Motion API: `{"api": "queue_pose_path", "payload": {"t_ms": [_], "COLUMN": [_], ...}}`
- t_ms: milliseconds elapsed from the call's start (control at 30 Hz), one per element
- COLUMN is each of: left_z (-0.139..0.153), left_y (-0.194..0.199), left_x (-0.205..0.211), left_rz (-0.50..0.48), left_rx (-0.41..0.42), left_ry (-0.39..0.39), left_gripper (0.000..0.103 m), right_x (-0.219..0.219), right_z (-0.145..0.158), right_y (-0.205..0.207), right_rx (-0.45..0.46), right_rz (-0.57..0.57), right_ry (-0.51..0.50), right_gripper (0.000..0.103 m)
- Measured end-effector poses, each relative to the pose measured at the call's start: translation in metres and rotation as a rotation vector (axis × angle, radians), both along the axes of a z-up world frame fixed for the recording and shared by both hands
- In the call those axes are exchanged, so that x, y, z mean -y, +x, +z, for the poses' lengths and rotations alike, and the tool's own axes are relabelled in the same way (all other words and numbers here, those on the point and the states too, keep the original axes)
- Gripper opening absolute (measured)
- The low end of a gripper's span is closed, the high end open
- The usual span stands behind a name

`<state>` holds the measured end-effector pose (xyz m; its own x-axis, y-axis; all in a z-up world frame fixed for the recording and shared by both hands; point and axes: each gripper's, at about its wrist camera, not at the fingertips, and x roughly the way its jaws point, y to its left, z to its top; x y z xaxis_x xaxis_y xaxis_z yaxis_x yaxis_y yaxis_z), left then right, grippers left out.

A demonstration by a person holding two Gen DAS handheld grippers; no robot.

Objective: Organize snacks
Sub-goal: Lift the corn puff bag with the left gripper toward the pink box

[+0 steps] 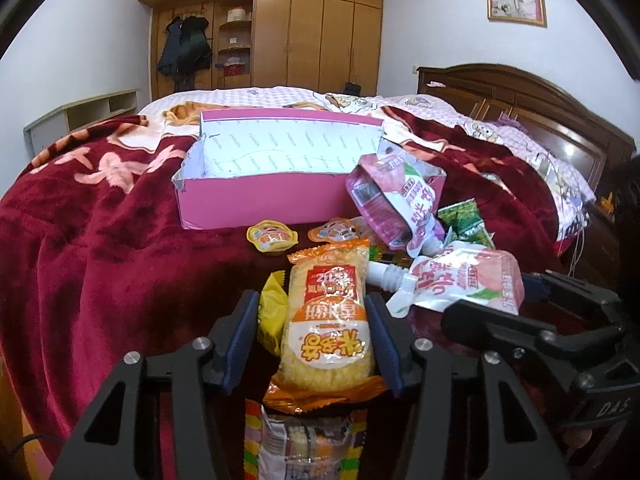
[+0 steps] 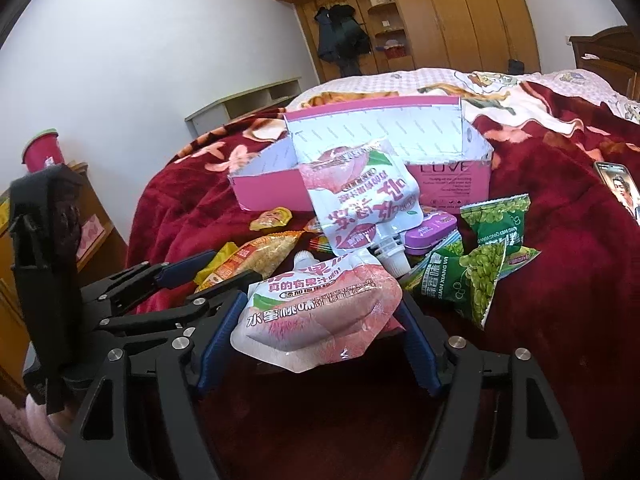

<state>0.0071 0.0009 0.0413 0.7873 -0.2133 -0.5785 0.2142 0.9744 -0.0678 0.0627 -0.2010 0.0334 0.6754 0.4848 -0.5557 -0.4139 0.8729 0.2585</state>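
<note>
Presently the left tongs [image 1: 312, 344] bracket the orange snack pack [image 1: 328, 320], their pads at its sides but the grip unconfirmed. The right tongs [image 2: 320, 320] clamp a peach jelly pouch [image 2: 320, 316]. Both point toward the pink box [image 1: 256, 200] at twelve o'clock on the bed, open to receive snacks.

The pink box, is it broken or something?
A bit. The pink box has a torn, crumpled front-left corner, and its near right wall looks bent. A peach pouch leans against its front, spout down, instead of lying inside. The box holds no snacks yet.
</note>
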Motion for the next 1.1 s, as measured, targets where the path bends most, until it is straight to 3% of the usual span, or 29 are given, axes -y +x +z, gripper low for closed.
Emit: {"api": "queue_pose_path", "payload": {"t_ms": [367,767,1100], "left_z": [0.015,0.042,0.039], "left_y": [-0.013,-0.021,-0.015], "left_x": [-0.012,-0.001,0.002], "left_rz": [0.010,-0.014,-0.032], "left_rx": [0.016,0.096,0.083], "left_ry": [-0.066,-0.033,-0.030], "left_gripper": [0.056,0.056,0.056], "right_x": [0.006,0.007,0.012], "right_z": [0.018,0.037,0.038], "right_y": [-0.011,-0.014,-0.009], "right_rx": [0.041,0.095,0.089], "right_rz": [0.011,0.023,0.005], "right_ry": [0.019,0.002,0.009], "right_gripper": [0.075,0.075,0.075]}}
